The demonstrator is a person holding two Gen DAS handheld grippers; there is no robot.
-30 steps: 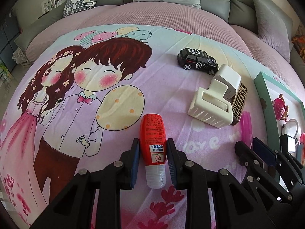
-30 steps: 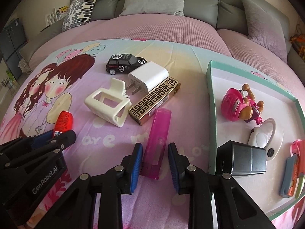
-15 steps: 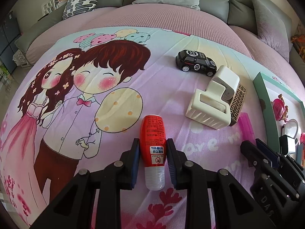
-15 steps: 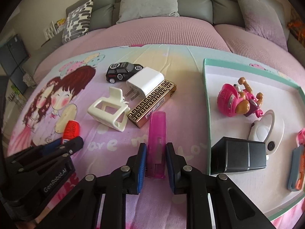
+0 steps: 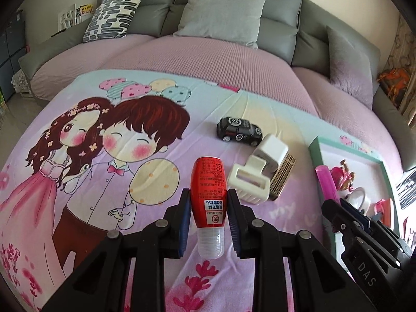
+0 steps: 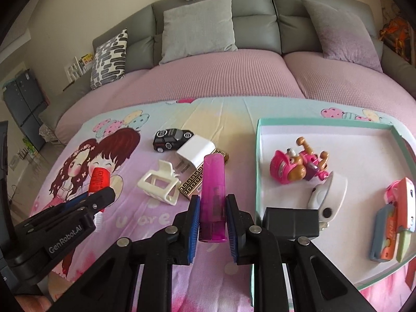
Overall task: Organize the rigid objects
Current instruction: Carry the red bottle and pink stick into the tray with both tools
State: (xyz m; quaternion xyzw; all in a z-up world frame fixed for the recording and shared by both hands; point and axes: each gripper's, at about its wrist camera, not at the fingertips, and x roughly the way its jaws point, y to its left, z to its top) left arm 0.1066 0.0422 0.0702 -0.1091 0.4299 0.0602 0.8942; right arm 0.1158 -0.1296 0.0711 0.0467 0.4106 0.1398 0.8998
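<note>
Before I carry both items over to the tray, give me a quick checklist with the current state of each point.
1. Left gripper shut on the red bottle: ok, both pads touch it.
2. Right gripper shut on the pink lighter: ok.
3. Both items lifted off the blanket: cannot tell.
4. Bare floor in the tray for two more items: ok, the far half is free.
5. Tray's near corner free: not ok, a black box sits there.
6. White hair clip out of the lighter's path: ok, it lies left of it.

Cartoon blanket [image 5: 78, 234] over pink bed [image 5: 208, 59]
</note>
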